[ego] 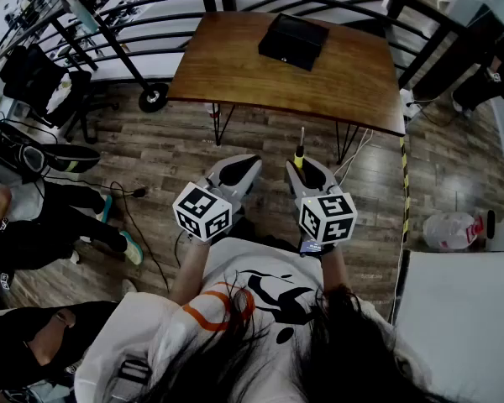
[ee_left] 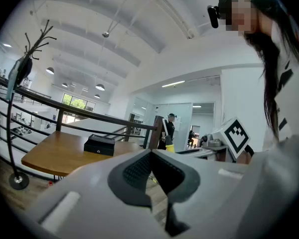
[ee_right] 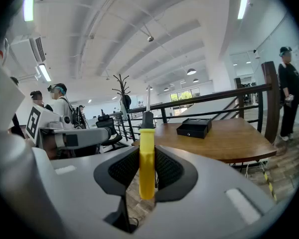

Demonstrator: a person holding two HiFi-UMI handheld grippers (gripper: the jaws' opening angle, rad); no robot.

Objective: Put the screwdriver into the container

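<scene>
Right hand-held gripper (ee_right: 147, 177) is seen partly closed, its two pads pressed against the yellow handle of the screwdriver (ee_right: 146, 146), which is clamped upright between them with the black collar and the metal shaft standing clear above the jaws. From the head view the same hand-held gripper (ego: 307, 171) is shown well short of the container (ego: 293, 40), over the wooden floor (ego: 185, 154) on the person's side, with the screwdriver (ego: 299, 153) pointed roughly toward the container. The left hand-held gripper (ee_left: 150, 157) is seen with its jaws brought together and nothing between them; in the head view it (ego: 238, 171) is held beside the right one, equally far from the container. The container, a low black box, is seen near the middle of the brown tabletop (ego: 227, 65), and nothing can be made out inside it from these views; in the right gripper view it (ee_right: 195, 128) appears to be open at the top, though this is not certain. The pick-up can be judged as done, since the screwdriver is lifted and firmly gripped. What is left is judged to be the carry across to the container, the lowering of the tool over it, and the release into it.
</scene>
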